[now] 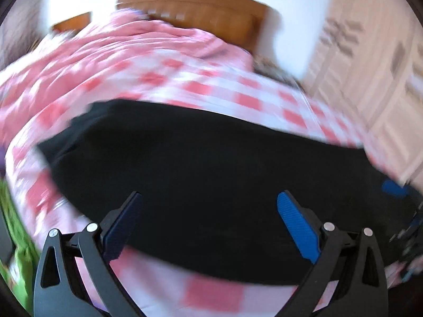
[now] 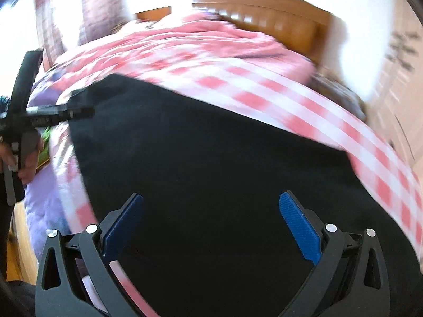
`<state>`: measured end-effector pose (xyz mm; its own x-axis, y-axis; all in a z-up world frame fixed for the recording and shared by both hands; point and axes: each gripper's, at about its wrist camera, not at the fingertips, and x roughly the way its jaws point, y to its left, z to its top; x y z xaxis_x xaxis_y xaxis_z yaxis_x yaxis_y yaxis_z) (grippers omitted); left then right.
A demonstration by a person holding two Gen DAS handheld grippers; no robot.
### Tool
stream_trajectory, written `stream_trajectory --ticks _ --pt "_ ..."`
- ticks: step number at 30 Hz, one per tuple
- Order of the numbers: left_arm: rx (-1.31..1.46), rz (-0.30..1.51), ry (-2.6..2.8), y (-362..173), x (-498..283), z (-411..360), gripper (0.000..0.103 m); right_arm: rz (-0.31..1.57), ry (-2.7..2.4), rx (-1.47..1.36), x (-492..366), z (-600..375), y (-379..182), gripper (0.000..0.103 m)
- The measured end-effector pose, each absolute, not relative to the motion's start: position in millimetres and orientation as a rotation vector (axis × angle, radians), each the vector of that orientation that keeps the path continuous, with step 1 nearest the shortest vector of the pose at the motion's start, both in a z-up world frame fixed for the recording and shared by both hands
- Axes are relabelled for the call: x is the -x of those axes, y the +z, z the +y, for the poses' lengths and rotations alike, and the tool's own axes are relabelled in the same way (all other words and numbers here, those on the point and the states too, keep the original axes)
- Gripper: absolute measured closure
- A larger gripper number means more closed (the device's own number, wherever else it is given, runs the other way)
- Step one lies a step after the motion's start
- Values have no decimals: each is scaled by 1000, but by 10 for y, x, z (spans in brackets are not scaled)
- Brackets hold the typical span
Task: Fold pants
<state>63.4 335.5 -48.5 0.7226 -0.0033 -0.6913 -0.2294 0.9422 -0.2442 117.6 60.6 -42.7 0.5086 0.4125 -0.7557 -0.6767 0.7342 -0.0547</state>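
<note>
Black pants (image 1: 206,163) lie spread flat in a broad dark band across a pink-and-white checked bed (image 1: 185,79). Motion blur hides their seams and folds.

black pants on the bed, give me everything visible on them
The black pants are one dark, matte cloth mass, soft-looking, lying flat and spread across the pink-and-white checked bedspread. No seams, waistband or legs can be made out through motion blur. Their far edge runs clean against the checks; a corner points toward the bed's left side. The left gripper and right gripper hover above with jaws wide open, gripping nothing.
</note>
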Motion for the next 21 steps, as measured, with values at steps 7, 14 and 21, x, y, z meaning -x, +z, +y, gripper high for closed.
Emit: stream_trajectory --ticks 7,14,21 --pt "600 721 304 -598 -193 4497 2 765 821 433 -1157 1494 -409 4" --pt "679 723 311 -640 -210 4781 2 867 902 438 -1384 2388 -620 4" --pt "864 717 205 -822 -378 4995 2 927 878 339 -1577 2331 -787 4"
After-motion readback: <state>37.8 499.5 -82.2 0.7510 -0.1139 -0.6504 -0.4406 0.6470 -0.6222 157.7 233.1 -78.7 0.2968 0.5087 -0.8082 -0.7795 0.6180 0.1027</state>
